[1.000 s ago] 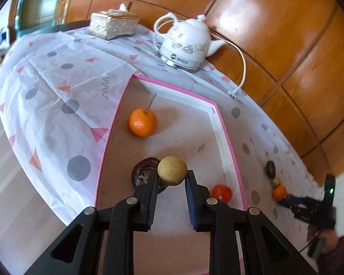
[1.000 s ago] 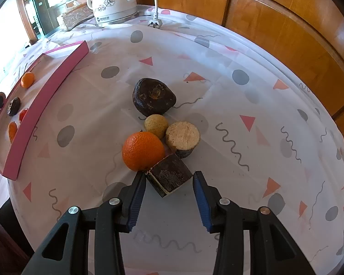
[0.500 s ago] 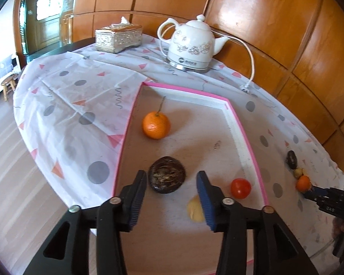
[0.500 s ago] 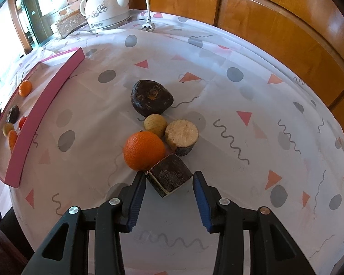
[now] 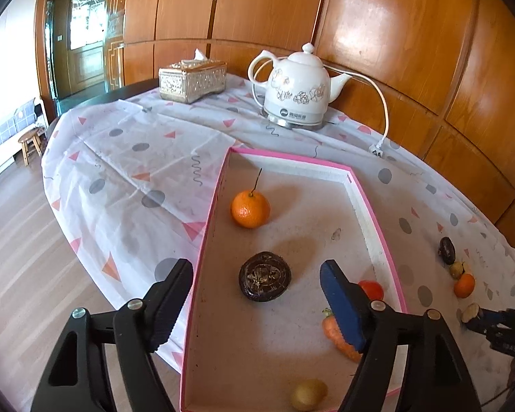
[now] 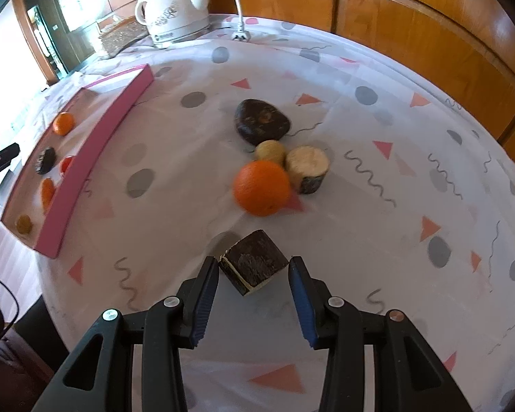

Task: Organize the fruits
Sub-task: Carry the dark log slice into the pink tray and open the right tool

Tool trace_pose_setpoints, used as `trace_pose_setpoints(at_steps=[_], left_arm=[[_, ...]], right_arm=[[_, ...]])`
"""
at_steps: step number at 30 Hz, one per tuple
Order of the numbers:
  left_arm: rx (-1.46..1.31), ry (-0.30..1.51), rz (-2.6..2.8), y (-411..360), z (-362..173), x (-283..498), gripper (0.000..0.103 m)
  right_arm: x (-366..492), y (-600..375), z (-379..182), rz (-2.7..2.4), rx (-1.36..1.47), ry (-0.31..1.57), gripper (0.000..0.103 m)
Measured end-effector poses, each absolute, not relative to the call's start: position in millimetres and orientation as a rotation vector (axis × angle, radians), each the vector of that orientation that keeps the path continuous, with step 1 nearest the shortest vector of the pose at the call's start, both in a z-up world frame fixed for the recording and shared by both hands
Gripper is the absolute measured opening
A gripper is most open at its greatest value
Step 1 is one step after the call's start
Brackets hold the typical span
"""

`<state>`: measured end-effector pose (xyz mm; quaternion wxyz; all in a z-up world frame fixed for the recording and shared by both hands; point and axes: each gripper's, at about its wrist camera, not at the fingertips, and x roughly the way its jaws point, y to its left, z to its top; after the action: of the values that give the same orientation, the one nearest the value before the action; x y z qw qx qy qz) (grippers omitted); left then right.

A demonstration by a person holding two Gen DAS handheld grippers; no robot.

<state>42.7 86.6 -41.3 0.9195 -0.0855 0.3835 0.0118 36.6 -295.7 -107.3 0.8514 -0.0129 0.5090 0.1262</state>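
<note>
A pink-rimmed tray [image 5: 374, 213] holds a mandarin [image 5: 250, 208], a dark round fruit [image 5: 264, 276], a red tomato [image 5: 372, 289], a carrot [image 5: 340, 338] and a small yellow fruit [image 5: 308, 395]. My left gripper [image 5: 255, 297] is open and empty above the tray. My right gripper [image 6: 254, 286] is closed on a dark brown chunk [image 6: 254, 266] and holds it above the cloth. On the cloth ahead lie an orange [image 6: 261, 187], a small yellow fruit [image 6: 270, 151], a cut pale chunk [image 6: 307, 169] and a dark fruit [image 6: 261, 122].
A white kettle [image 5: 297, 89] with a cord [image 5: 382, 116] and a tissue box [image 5: 192, 80] stand at the back of the table. The tray [image 6: 96, 147] lies left of the loose fruit. The table edge drops to the floor on the left.
My left gripper let go of the yellow fruit, which now lies in the tray's near end, then opened wide and drew back. My right gripper lifted the dark chunk away from the orange.
</note>
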Motion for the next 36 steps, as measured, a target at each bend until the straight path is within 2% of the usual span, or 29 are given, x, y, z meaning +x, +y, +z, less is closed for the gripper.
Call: trace_pose_setpoints(at_steps=[5, 13, 28, 36], left_arm=[[-0.174, 0.780, 0.025, 87, -41, 42, 0.083], [-0.162, 0.758, 0.031, 86, -36, 38, 0.086], [-0.160, 0.739, 0.044, 89, -32, 33, 0.087], [-0.160, 0.728, 0.039, 92, -30, 30, 0.087]], right_arm=[[31, -284, -104, 0.315, 0.018, 1.061, 0.042], [31, -254, -92, 0.402, 0.047, 1.031, 0.042], [59, -146, -49, 0.631, -0.018, 0.943, 0.042], [85, -103, -48, 0.653, -0.024, 0.957, 0.043]])
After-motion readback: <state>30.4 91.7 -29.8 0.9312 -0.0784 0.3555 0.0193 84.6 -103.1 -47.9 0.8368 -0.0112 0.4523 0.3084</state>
